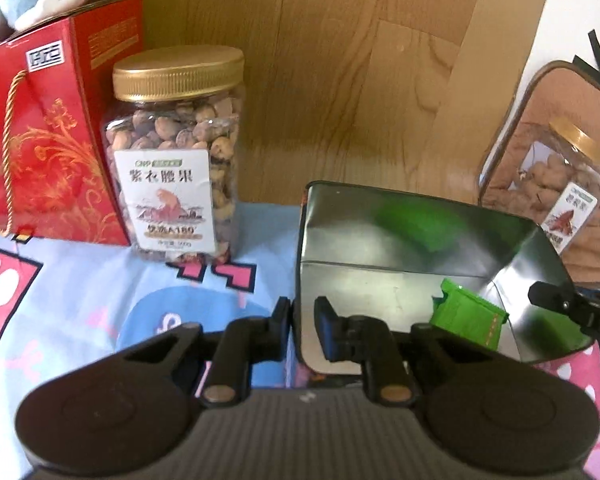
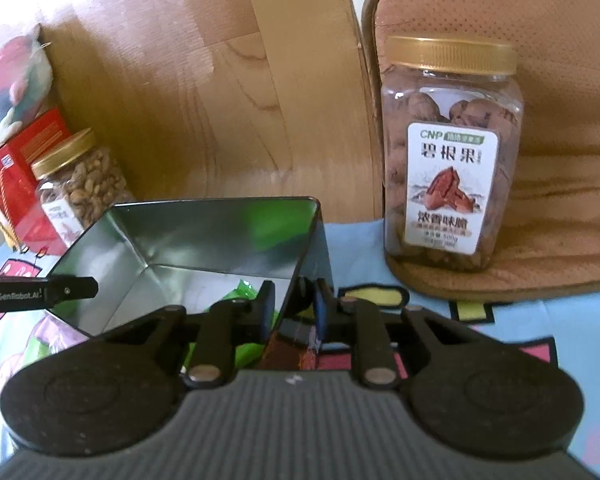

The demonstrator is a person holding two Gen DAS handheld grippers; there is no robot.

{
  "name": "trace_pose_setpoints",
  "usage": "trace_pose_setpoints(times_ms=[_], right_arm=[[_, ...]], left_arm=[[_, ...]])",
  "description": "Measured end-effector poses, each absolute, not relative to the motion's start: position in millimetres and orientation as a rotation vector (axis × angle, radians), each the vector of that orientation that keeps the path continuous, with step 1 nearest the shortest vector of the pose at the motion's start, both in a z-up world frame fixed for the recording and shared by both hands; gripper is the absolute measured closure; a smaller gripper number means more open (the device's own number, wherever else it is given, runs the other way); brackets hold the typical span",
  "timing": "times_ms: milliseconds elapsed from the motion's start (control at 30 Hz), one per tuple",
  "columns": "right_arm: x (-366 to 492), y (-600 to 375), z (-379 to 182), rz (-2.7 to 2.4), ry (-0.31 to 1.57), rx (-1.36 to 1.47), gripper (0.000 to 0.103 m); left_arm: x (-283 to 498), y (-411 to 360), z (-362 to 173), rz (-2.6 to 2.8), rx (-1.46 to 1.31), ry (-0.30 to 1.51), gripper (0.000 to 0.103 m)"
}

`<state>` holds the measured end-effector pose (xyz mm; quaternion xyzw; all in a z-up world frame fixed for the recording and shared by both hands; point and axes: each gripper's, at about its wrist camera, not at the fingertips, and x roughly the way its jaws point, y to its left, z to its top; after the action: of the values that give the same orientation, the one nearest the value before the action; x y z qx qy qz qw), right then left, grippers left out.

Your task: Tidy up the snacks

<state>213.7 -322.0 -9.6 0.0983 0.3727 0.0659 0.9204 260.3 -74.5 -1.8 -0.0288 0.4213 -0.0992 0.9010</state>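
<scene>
Open metal tin (image 1: 380, 240) is sitting mid-cloth, btwn the cashew jar (image 1: 176, 152) far left and the pecan jar (image 2: 452, 152) far right, w/ a green packet (image 1: 468, 316) inside. Left gripper (image 1: 302, 316) is clamping the tin's left wall; right gripper (image 2: 292, 304) is straddling the right wall, grip unclear. Tin's prob light, stiff, slick: hold by the rims.

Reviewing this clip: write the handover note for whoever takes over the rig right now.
Left gripper: shut on the left wall of the metal tin.
Right gripper: straddles the tin's right wall, grip unclear.
Tin: open on the cartoon cloth, one green packet inside.
Cashew jar beside the red gift box; pecan jar on the brown cushion.
Done: one packet binned.
Left: both jars and the box are still outside the tin.
</scene>
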Motion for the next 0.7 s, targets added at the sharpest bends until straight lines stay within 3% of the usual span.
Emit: trace_pose_setpoints(times_ms=[300,500,700], right_arm=[[196.7,-315.9,-4.6,0.148,0.745,0.189,0.077],[132.2,-324.8,27.5,0.199,0.572,0.32,0.077],[121.1,-272.7,-5.9,0.358,0.698,0.33,0.077]], left_arm=[[235.9,-54.6,7.2,-0.235,-0.139,0.86,0.083],[174.2,-10.9,34.5,-0.306,-0.184,0.684,0.081],[156.7,-12.4,-6.8,-0.352,-0.188,0.762,0.081]])
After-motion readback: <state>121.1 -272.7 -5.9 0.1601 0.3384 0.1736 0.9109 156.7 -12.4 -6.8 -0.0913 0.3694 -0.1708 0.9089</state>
